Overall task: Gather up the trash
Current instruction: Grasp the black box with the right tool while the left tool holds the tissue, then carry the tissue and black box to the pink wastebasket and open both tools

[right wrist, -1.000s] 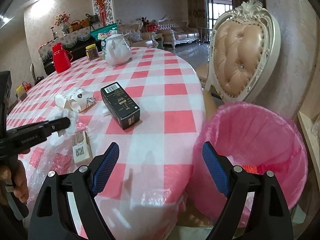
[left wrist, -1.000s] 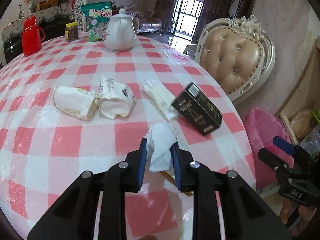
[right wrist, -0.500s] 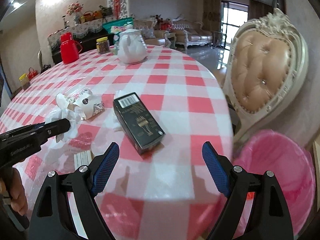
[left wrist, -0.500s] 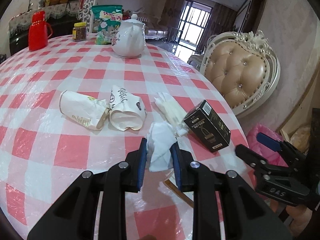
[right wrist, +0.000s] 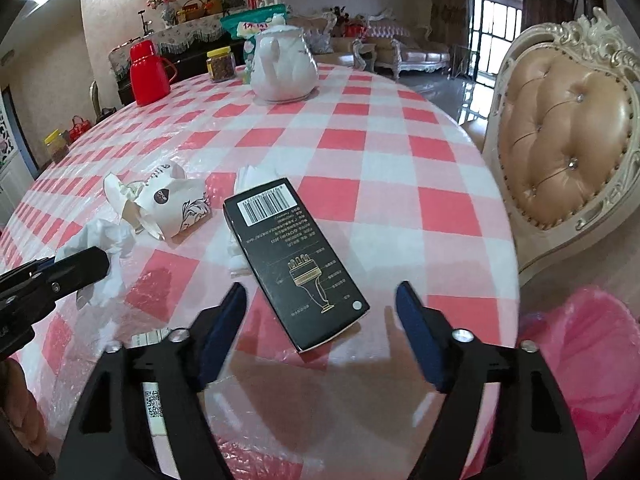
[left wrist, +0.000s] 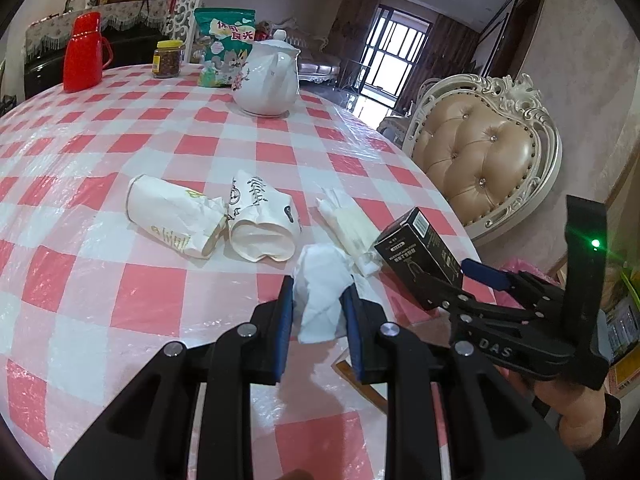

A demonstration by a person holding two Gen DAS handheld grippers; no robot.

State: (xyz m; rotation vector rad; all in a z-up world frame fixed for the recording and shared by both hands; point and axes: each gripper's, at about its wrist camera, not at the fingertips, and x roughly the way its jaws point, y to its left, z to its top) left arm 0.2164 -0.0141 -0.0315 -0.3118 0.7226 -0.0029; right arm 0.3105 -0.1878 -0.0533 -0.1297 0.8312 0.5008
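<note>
The task was in its early part, as I judged it, because most of the trash was lying on the table (right wrist: 400, 184) and none of it could be seen inside the pink bin (right wrist: 580, 360), which stood off the table edge at about 4 o'clock in the right wrist view; only a part of the bin's inside was visible there. The left gripper (left wrist: 318, 312) was closed tight on a crumpled white tissue (left wrist: 320, 292), so this piece was collected but not thrown away. The right gripper (right wrist: 320, 320) was closing, with its jaws at either side of the near end of the black box (right wrist: 294, 260); the pads did not touch the box, which lay flat on the cloth. In the left wrist view two crushed paper cups (left wrist: 216, 220) lay at about 11 o'clock from the left gripper, touching each other, and a folded white napkin (left wrist: 348, 224) lay at 1 o'clock, just beside the box. A small printed carton (right wrist: 154, 396) also lay near the table edge, under the right gripper's left finger. The teapot (left wrist: 268, 80), the red flask (left wrist: 84, 54) and the jar (left wrist: 168, 58) stood far back at 12 o'clock and seemed not to be trash.
</note>
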